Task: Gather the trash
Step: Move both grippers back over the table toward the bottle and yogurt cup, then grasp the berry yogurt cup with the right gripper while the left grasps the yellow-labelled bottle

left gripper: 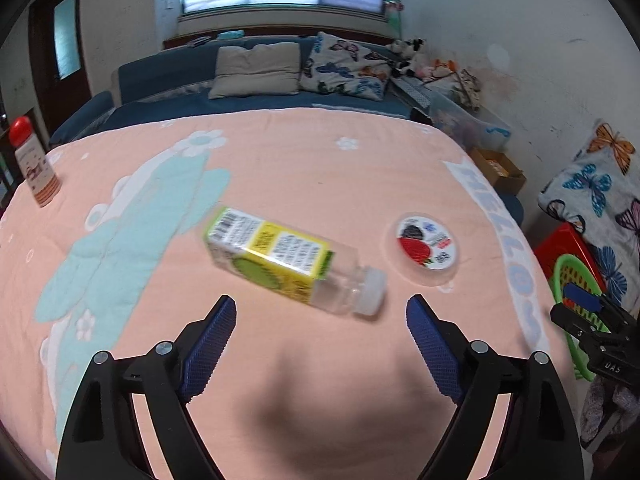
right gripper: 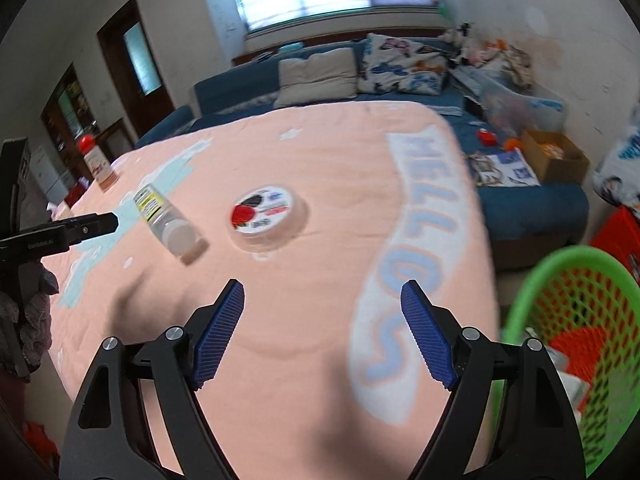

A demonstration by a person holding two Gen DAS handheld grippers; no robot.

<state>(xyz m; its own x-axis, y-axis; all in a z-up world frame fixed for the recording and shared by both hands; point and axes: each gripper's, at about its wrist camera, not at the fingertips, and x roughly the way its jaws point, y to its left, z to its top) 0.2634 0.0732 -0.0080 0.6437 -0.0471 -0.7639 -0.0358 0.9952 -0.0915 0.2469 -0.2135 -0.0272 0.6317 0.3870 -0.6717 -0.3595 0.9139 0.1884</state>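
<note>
An empty clear bottle with a yellow-green label lies on its side on the pink blanket, white cap toward me. My left gripper is open just short of it, nothing between the fingers. Right of the bottle sits a round lidded cup with a strawberry picture. In the right wrist view the bottle lies left of the cup, and my right gripper is open above the blanket, nearer than the cup. A red-capped bottle stands at the far left.
A green mesh basket with scraps inside stands off the blanket's right edge; the same basket shows in the left wrist view beside a red crate. A blue sofa with pillows and a cardboard box lie beyond.
</note>
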